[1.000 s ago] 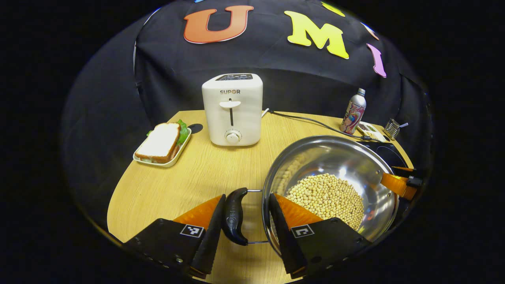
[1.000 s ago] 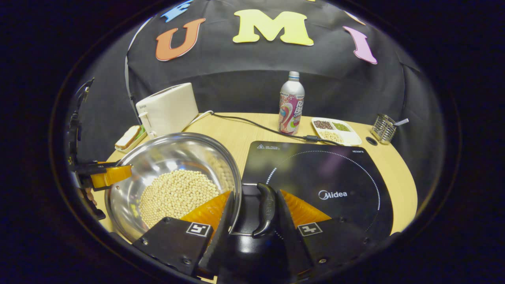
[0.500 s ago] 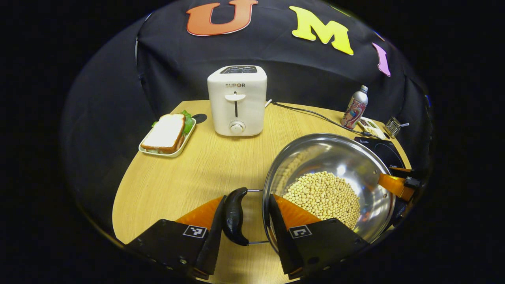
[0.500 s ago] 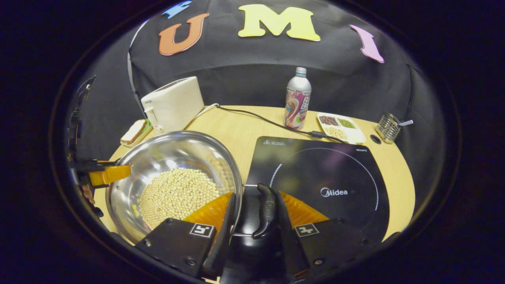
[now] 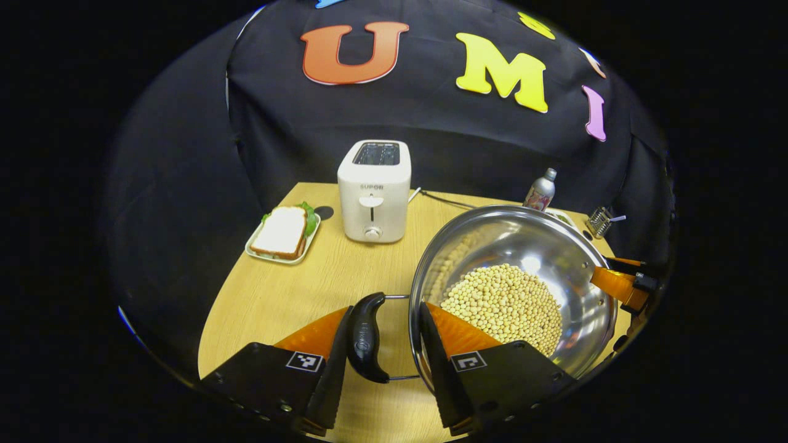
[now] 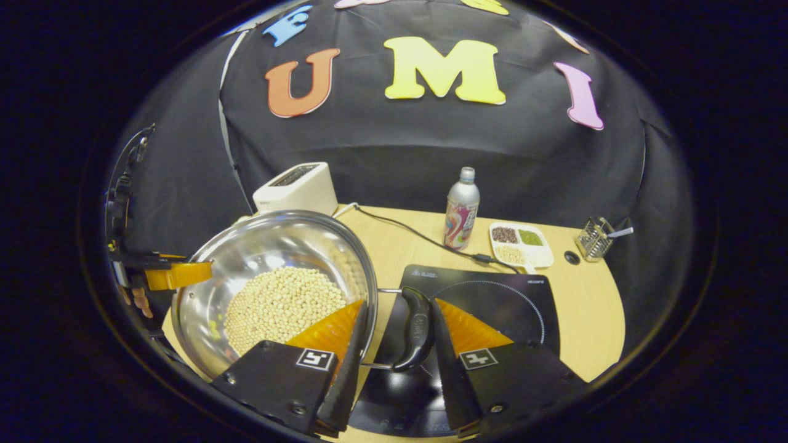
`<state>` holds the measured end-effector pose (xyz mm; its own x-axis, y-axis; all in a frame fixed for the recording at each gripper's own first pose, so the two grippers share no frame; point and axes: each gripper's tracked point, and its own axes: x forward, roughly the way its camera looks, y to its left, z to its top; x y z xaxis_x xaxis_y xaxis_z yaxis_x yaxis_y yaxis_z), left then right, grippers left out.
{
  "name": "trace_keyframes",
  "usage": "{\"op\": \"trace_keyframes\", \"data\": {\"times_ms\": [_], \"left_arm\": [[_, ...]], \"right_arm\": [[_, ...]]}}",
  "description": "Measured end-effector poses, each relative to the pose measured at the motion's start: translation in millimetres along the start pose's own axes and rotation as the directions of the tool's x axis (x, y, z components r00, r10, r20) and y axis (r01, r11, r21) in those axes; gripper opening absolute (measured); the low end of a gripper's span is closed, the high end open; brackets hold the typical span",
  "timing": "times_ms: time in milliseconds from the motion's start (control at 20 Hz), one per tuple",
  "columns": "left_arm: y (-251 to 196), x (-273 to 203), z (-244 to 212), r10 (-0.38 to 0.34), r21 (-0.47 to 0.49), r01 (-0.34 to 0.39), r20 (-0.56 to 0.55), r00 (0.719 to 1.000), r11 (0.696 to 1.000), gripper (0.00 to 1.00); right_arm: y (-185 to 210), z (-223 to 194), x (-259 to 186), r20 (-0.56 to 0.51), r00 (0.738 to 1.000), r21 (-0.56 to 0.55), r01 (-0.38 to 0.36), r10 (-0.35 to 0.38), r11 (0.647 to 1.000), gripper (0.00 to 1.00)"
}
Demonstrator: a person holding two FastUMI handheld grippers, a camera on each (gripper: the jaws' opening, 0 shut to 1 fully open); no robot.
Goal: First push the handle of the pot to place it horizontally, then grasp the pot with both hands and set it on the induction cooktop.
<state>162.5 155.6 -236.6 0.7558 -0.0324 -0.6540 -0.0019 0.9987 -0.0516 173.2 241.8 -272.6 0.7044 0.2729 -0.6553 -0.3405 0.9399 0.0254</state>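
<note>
A steel pot (image 5: 535,246) with soybeans (image 5: 502,304) in it hangs above the wooden table, held from both sides. My left gripper (image 5: 385,306) is shut on the pot's black left handle (image 5: 365,338), one finger outside it and the other inside the pot wall. In the right gripper view, my right gripper (image 6: 399,301) is shut the same way on the right handle (image 6: 418,326), with the pot (image 6: 271,246) to its left. The black induction cooktop (image 6: 492,301) lies below and to the right of the pot. Each gripper shows at the far rim in the other's view.
A white toaster (image 5: 374,191) and a plate with a sandwich (image 5: 283,231) stand at the back left. A bottle (image 6: 462,209), a divided dish of beans (image 6: 520,243) and a wire holder (image 6: 594,237) sit behind the cooktop. A cable (image 6: 406,231) runs across the table.
Both grippers have risen with the pot between them; the table, toaster and cooktop now look smaller and lower. The grips on both handles are unchanged.
</note>
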Motion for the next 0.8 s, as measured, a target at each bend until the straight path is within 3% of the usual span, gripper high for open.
{"op": "trace_keyframes", "data": {"times_ms": [350,800], "left_arm": [[-41,-35,49,-0.01,0.037,0.007,0.071,0.997,0.999,0.6],[-131,-25,75,-0.053,0.096,0.045,0.083,0.995,0.994,0.6]], "right_arm": [[-39,48,-45,0.047,0.999,-0.004,0.013,-0.012,1.0,0.6],[-129,58,-68,0.048,0.997,0.039,0.05,-0.052,0.998,0.6]]}}
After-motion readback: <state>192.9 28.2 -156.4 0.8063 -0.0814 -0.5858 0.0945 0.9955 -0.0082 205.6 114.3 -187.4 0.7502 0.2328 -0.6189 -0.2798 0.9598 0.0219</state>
